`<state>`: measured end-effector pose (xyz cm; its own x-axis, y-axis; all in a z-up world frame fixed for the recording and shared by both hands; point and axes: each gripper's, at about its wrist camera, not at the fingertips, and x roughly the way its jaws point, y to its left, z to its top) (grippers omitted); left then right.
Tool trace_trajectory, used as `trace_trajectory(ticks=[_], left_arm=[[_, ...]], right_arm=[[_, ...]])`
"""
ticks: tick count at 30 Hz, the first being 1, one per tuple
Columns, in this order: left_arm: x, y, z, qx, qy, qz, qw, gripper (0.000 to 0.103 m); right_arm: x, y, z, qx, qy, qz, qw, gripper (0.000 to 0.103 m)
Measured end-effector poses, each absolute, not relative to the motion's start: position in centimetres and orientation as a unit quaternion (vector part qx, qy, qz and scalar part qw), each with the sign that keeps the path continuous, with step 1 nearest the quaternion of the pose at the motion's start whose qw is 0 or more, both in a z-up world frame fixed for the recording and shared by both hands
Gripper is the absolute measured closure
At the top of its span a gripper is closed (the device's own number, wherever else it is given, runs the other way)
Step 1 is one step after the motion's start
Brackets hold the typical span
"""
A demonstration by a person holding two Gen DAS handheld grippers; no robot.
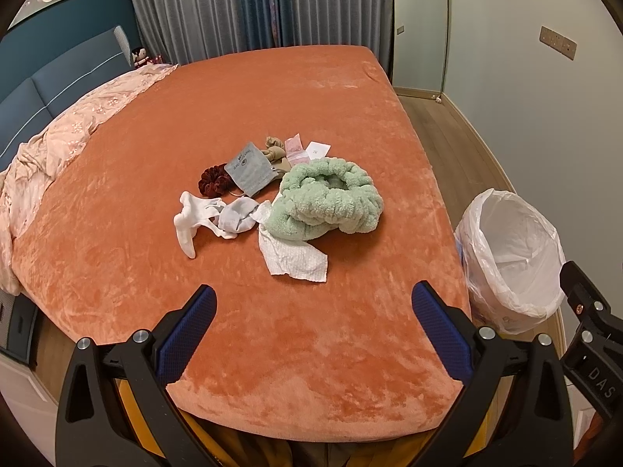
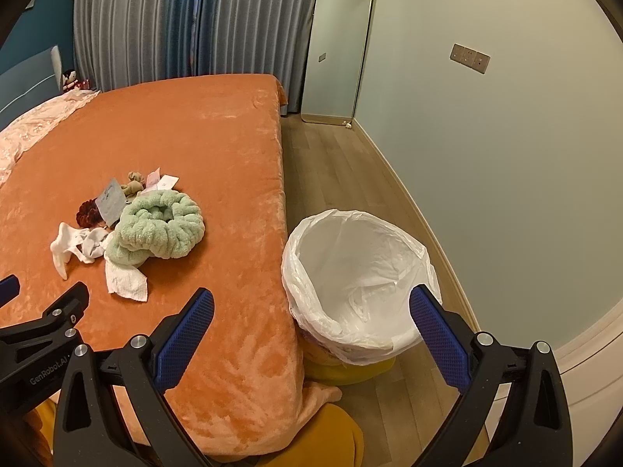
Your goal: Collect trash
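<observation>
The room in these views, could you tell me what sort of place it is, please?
Most likely a bedroom: a bed with an orange cover, a blue padded headboard, grey curtains and a standing mirror.

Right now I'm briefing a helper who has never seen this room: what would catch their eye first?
The orange bedspread fills the view, with a small heap mid-bed: a fluffy mint-green towel, white socks and a crumpled white tissue nearest the claws. Beside the bed's right edge stands a white-lined trash bin, apparently empty.
</observation>
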<state>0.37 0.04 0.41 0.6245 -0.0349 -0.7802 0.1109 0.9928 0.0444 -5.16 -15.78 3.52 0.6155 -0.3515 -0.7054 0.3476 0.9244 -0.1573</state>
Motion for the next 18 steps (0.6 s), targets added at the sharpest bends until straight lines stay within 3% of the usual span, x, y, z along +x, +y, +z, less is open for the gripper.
trace_trajectory(ticks=[18], left_arm=[[1.8,3.1,0.0,0.04,0.416,-0.034,0.908,0.007]], right_arm=[[-3.5,-14.0,4.0,0.004,0.385,-0.187,0.904,0.007]])
